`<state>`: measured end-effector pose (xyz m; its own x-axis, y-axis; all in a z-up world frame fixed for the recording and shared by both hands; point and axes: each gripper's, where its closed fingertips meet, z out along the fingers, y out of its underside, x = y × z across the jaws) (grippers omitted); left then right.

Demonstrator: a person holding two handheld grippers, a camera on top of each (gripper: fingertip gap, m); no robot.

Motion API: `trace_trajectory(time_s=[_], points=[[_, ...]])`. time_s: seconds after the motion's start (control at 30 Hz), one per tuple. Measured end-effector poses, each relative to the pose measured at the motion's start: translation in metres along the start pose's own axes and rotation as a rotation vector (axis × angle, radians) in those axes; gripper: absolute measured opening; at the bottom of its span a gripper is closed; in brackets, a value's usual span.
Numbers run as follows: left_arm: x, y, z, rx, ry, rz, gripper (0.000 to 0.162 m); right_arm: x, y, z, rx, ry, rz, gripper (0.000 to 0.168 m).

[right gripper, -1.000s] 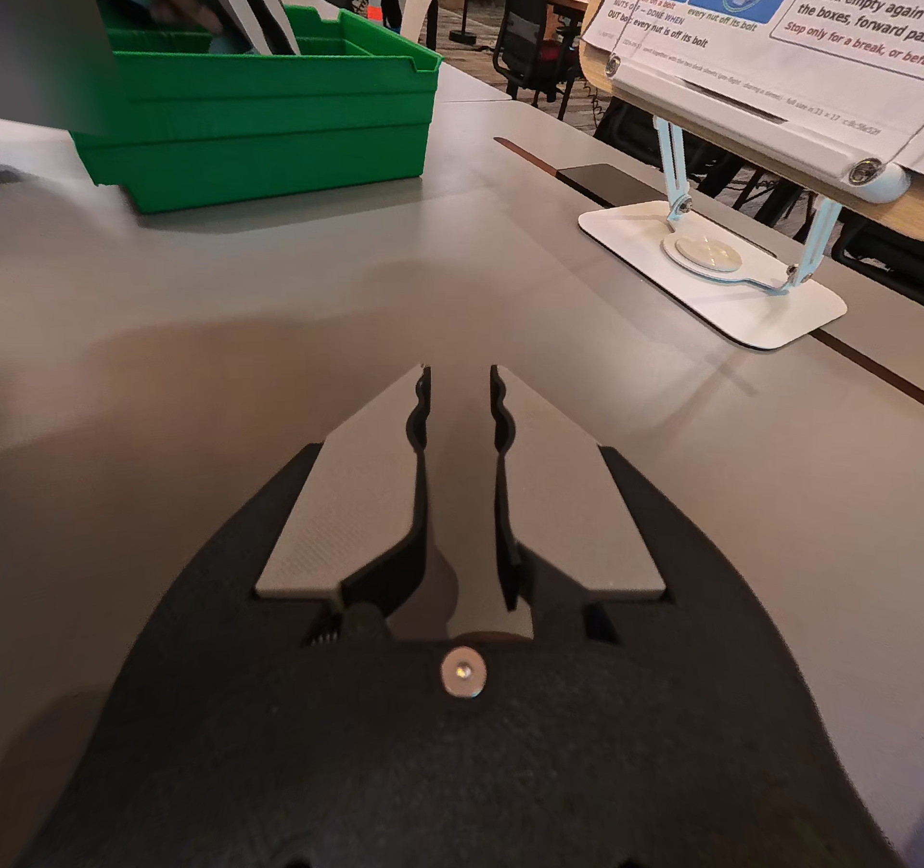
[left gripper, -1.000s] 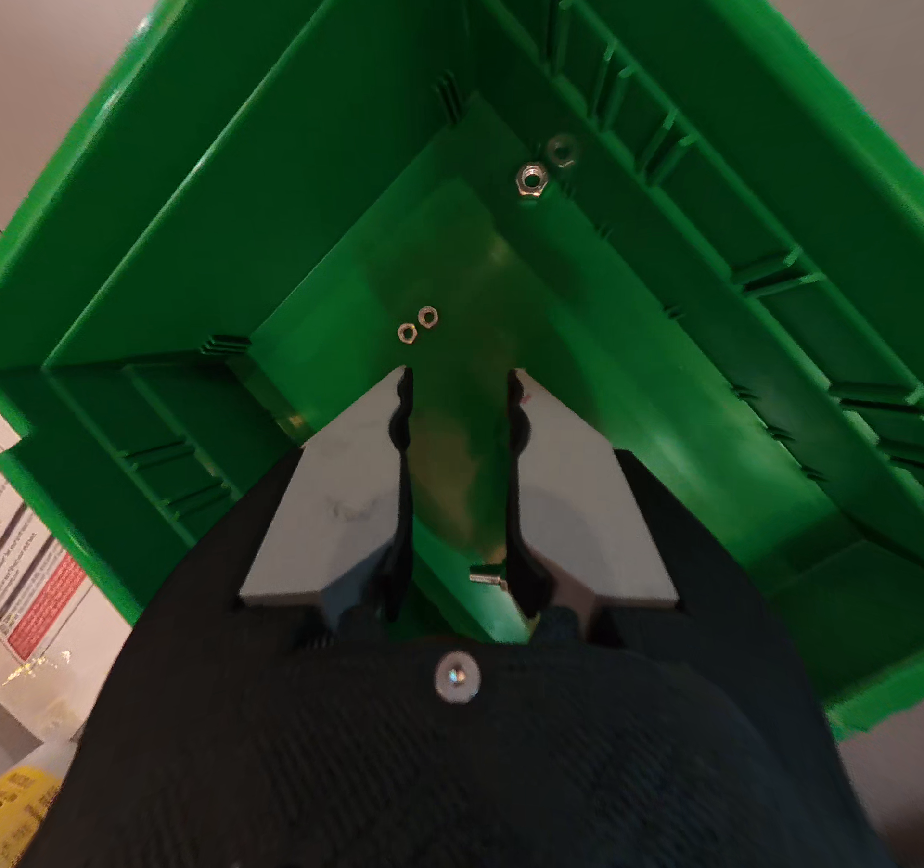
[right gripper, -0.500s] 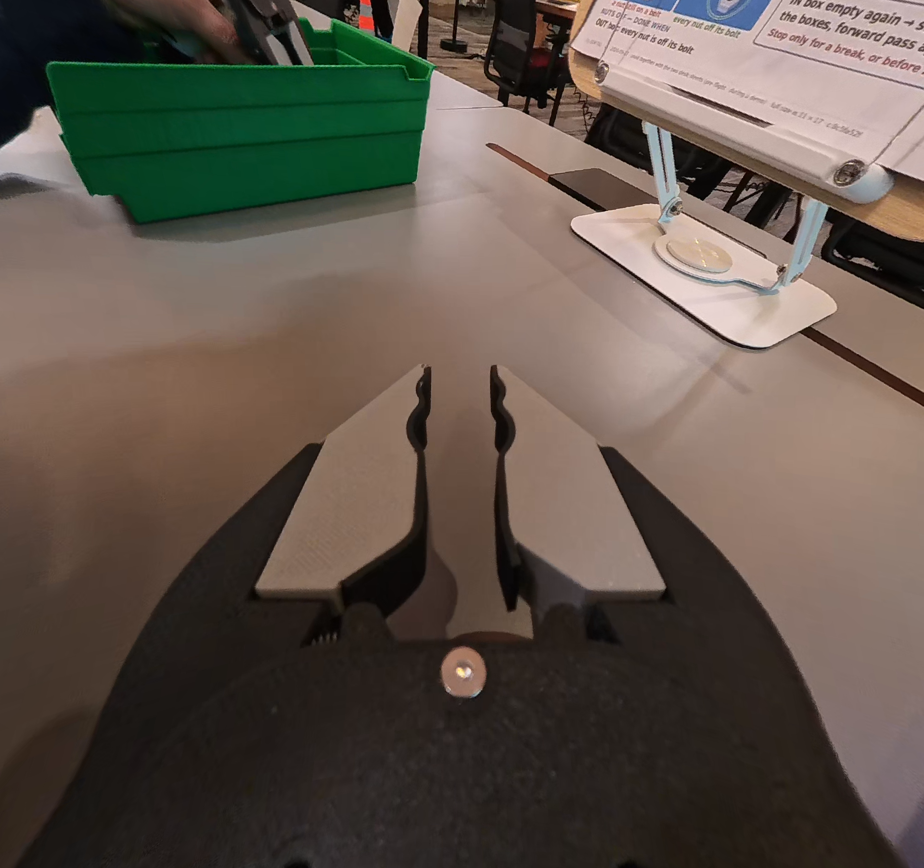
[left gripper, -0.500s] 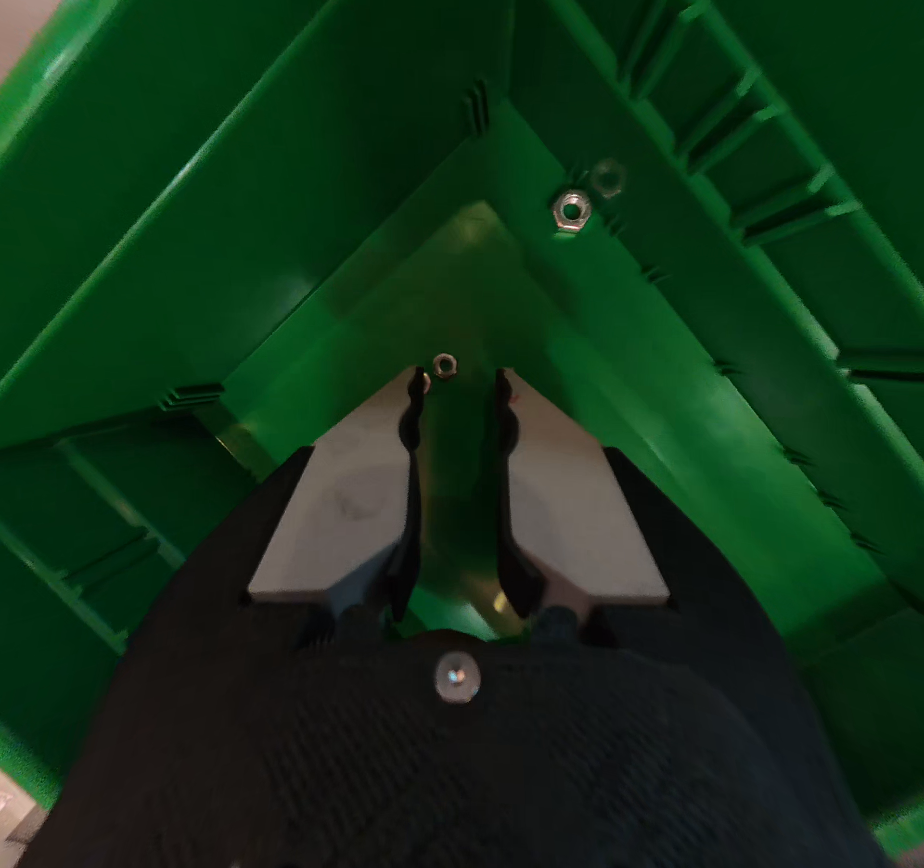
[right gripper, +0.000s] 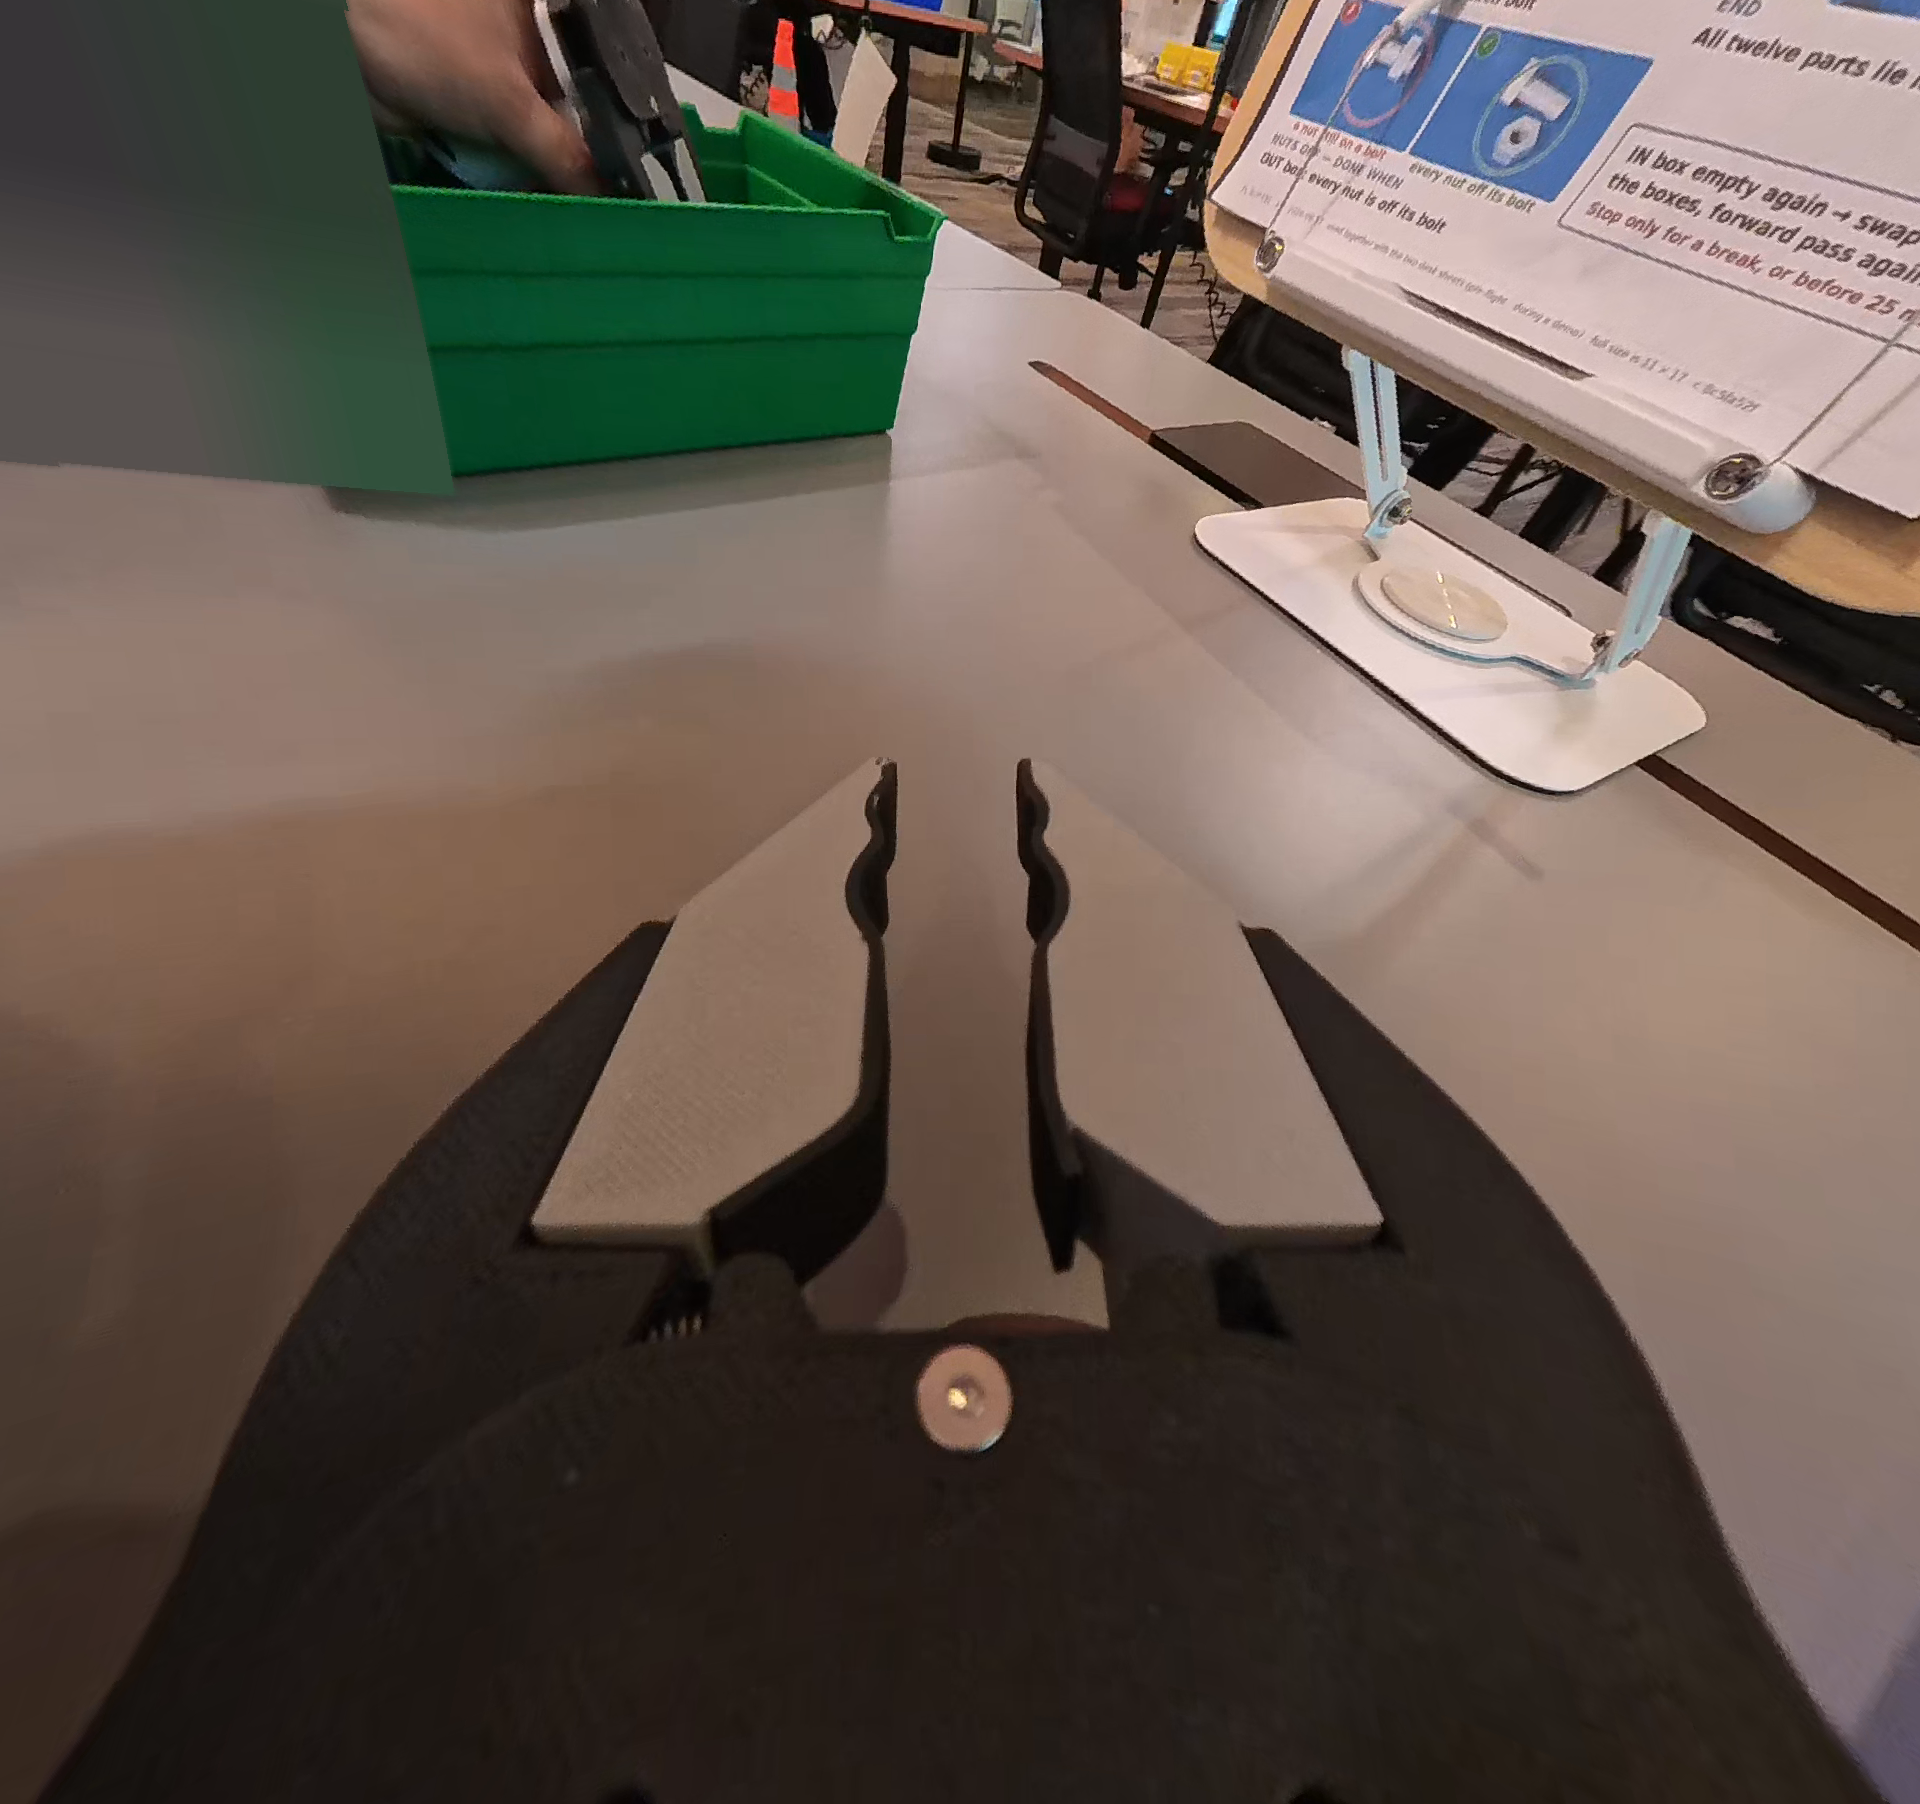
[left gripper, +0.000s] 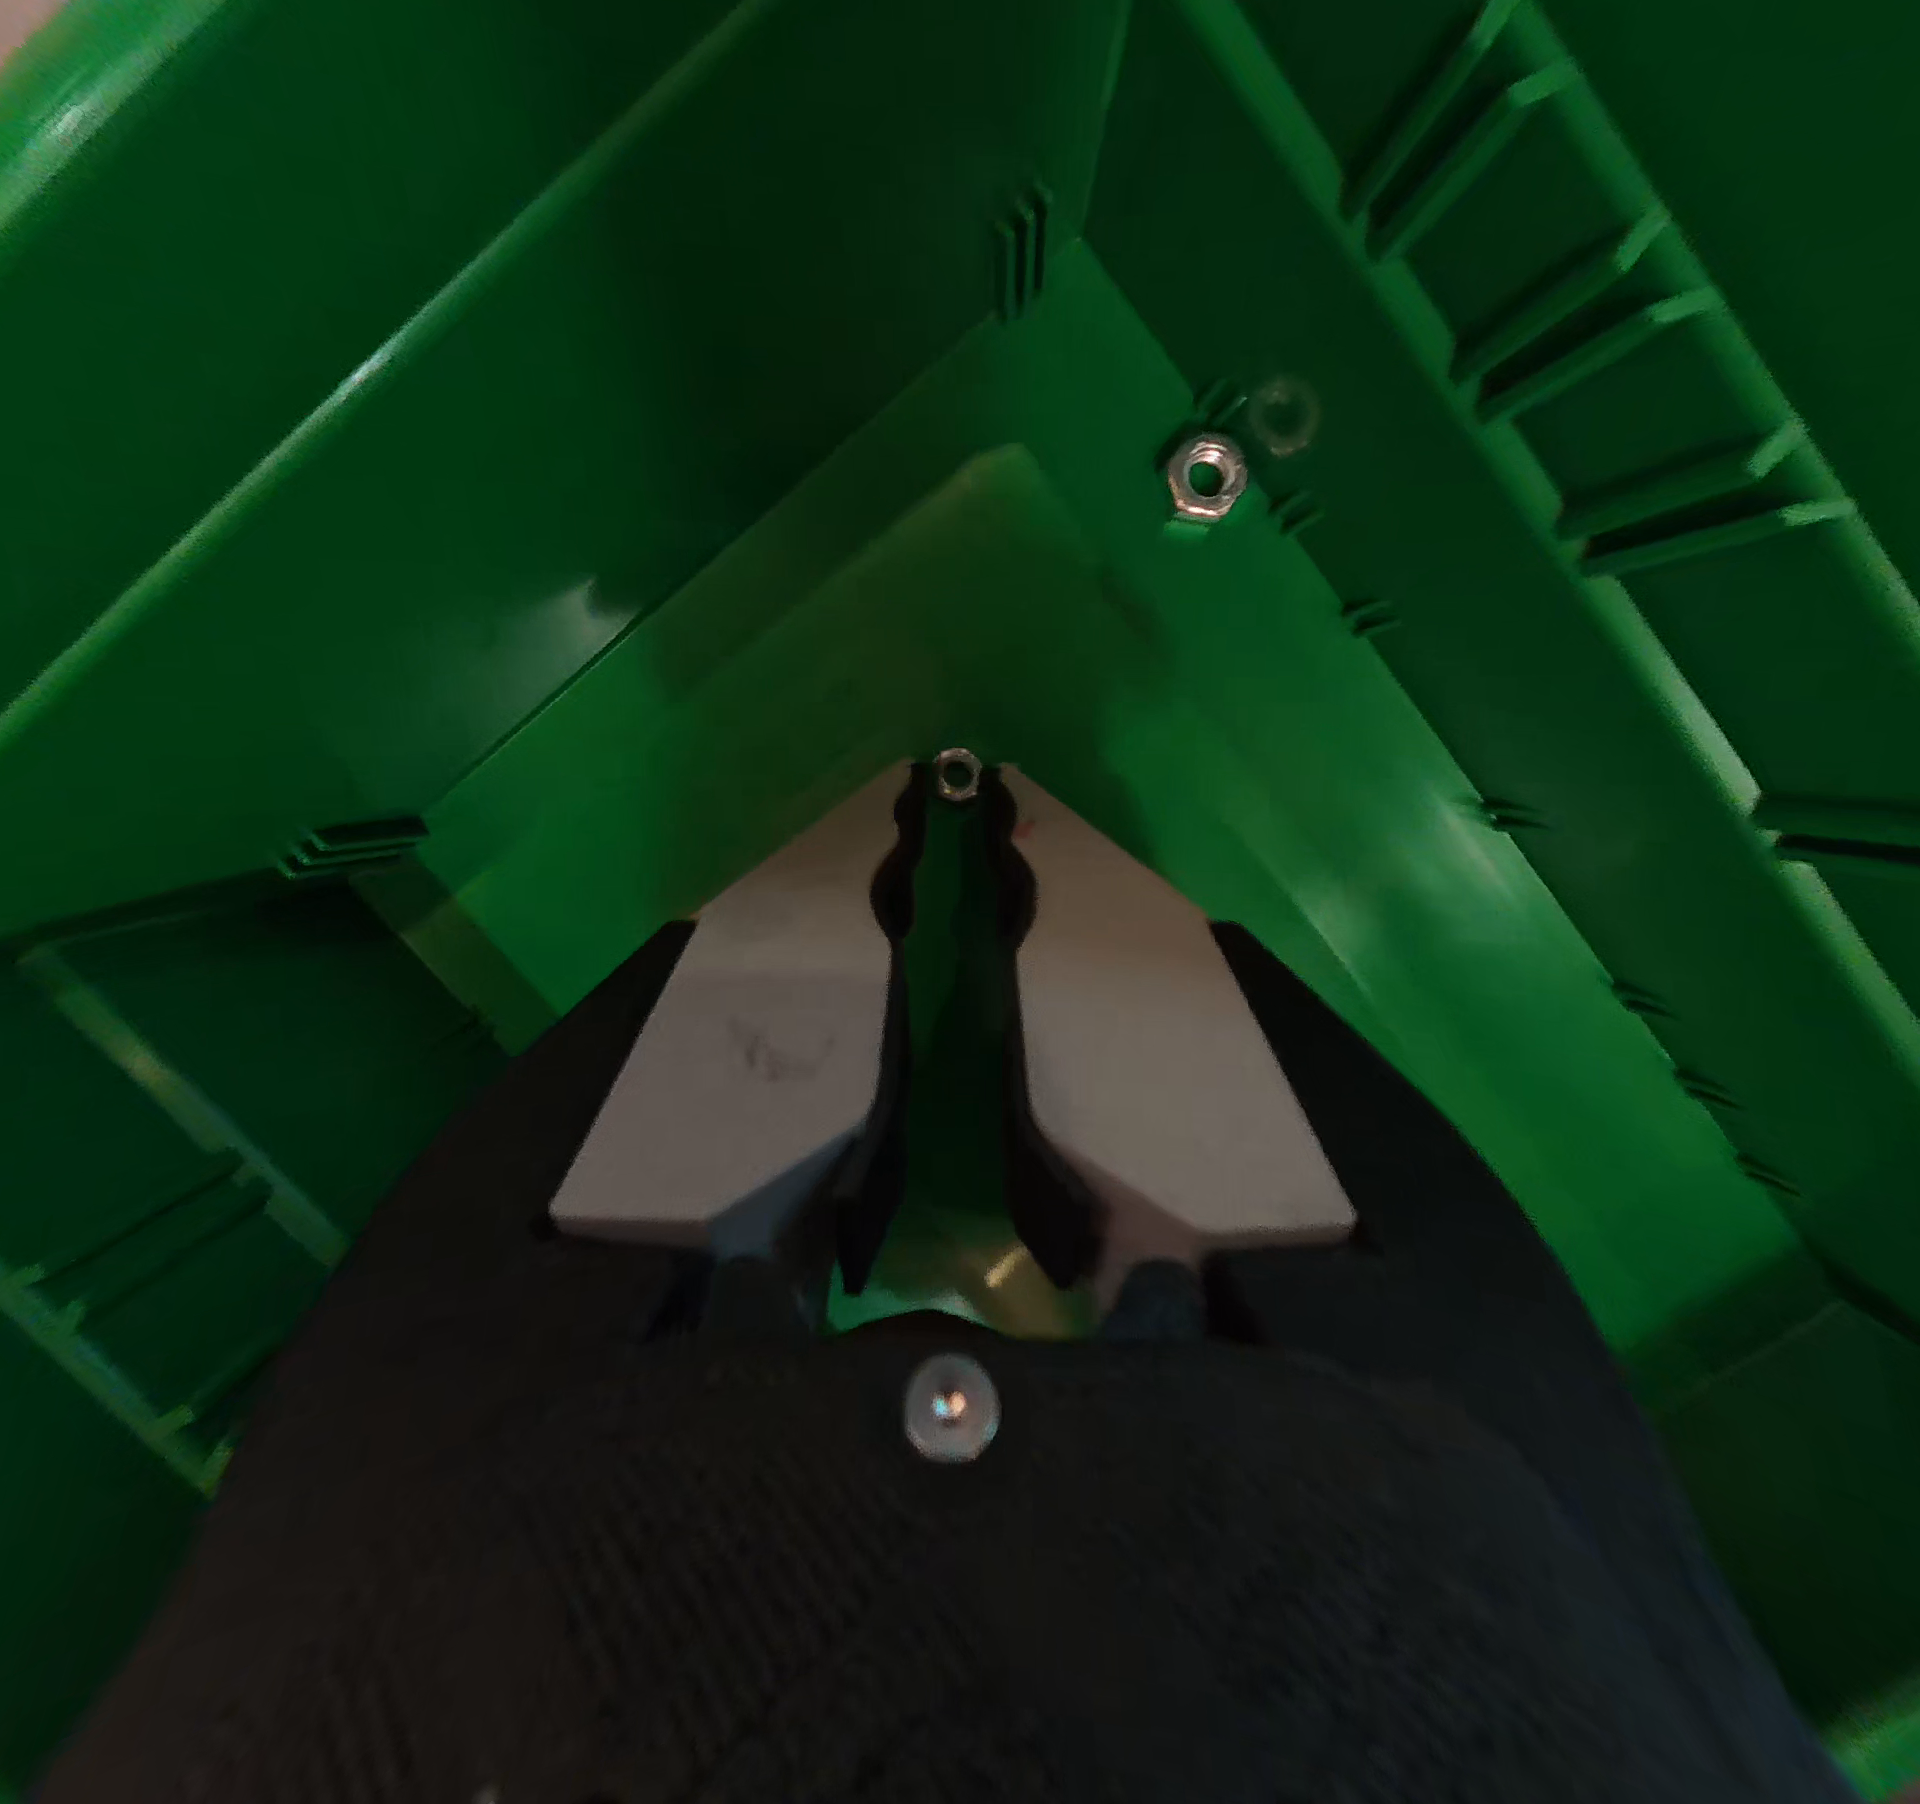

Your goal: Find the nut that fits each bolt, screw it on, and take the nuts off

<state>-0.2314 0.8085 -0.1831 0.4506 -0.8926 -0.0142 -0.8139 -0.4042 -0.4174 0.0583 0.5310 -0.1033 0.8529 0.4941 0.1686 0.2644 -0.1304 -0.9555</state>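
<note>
Left tongs [left gripper: 956, 780] now straddle small nut [left gripper: 955, 775]; right view hides it.

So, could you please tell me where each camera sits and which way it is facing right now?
Left wrist view: sits on the left gripper, looking down into a corner of the green bin; its jaws, slightly apart, flank a small nut, with a larger nut by the wall.
Right wrist view: sits on the right gripper, low over the grey table, facing the bin and an instruction stand; its jaws are open and empty.
Shared: the green bin, and the left gripper, seen reaching into it with the person's hand.
</note>
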Motion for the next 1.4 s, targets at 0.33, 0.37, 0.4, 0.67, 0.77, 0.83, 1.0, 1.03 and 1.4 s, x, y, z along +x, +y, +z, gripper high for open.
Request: trace_trajectory(time_s=[0.33,0.37,0.4,0.67,0.77,0.83,1.0,1.03,1.4], points=[[0.008,-0.022,-0.043,0.149,-0.106,0.024,0.008,-0.001,-0.008,-0.004,0.021,0.001,0.032,0.02],[0.015,-0.028,-0.056,0.199,-0.108,0.031,0.008,0.0,-0.008,-0.005,0.016,0.001,0.04,0.02],[0.027,-0.034,-0.07,0.259,-0.094,0.047,0.008,0.0,-0.009,-0.005,0.012,-0.001,0.051,0.02],[0.212,-0.062,-0.171,0.749,0.201,0.185,0.007,-0.01,-0.025,-0.017,0.054,-0.084,0.181,0.021],[0.291,-0.059,-0.158,0.745,0.33,0.271,0.007,-0.015,-0.031,-0.022,0.073,-0.113,0.203,0.021],[0.332,-0.056,-0.126,0.667,0.382,0.34,0.008,-0.017,-0.033,-0.024,0.077,-0.111,0.194,0.02],[0.395,-0.068,-0.048,0.492,0.437,0.411,0.008,-0.017,-0.037,-0.029,0.078,-0.081,0.148,0.019],[0.399,-0.07,-0.034,0.455,0.409,0.43,0.008,-0.016,-0.037,-0.03,0.076,-0.071,0.136,0.019],[0.43,-0.066,0.022,0.326,0.376,0.48,0.007,-0.012,-0.021,-0.032,-0.02,-0.023,0.12,0.02]])
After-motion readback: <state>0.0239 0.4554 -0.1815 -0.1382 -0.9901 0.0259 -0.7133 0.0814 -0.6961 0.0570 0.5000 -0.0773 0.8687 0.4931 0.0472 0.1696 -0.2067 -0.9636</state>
